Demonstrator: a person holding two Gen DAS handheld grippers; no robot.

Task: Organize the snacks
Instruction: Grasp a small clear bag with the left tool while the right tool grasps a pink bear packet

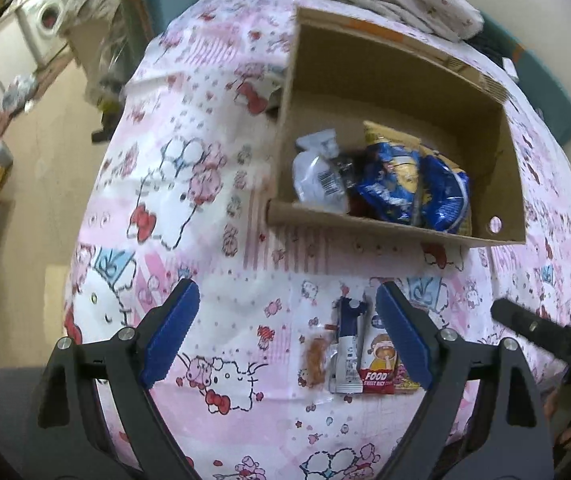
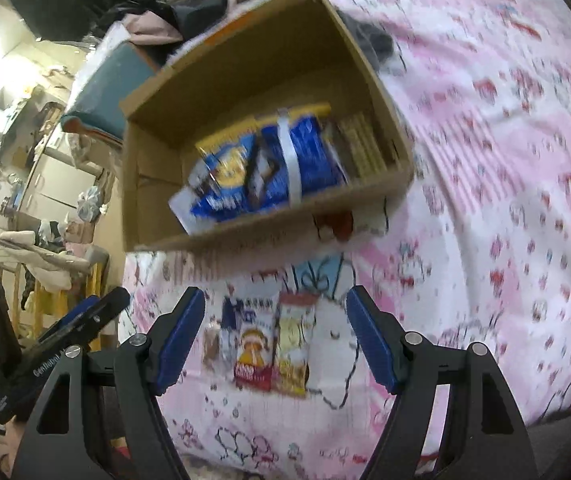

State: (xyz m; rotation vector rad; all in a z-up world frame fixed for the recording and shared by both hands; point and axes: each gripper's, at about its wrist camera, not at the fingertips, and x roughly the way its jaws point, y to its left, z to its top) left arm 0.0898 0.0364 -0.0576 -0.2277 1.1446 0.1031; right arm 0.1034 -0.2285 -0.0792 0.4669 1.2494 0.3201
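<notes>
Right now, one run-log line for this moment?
left gripper: open, empty | right gripper: open, empty | snack packets: on bedsheet | cardboard box: partly filled

You can read "FOOD" in white on the red band of the snack packet (image 1: 379, 364) with the cartoon child, lying on the bedsheet (image 1: 213, 216); the smaller line beneath starts "SWEET RICE" (the rest is cut off by a finger). On the side of the other gripper (image 2: 47, 356), seen from the right wrist, white lettering begins "Centurul", uncertain. The white pouch (image 1: 317, 178) in the box (image 1: 397, 232) carries a barcode, digits unreadable. The blue bag (image 1: 413, 188) has blurred print.
</notes>
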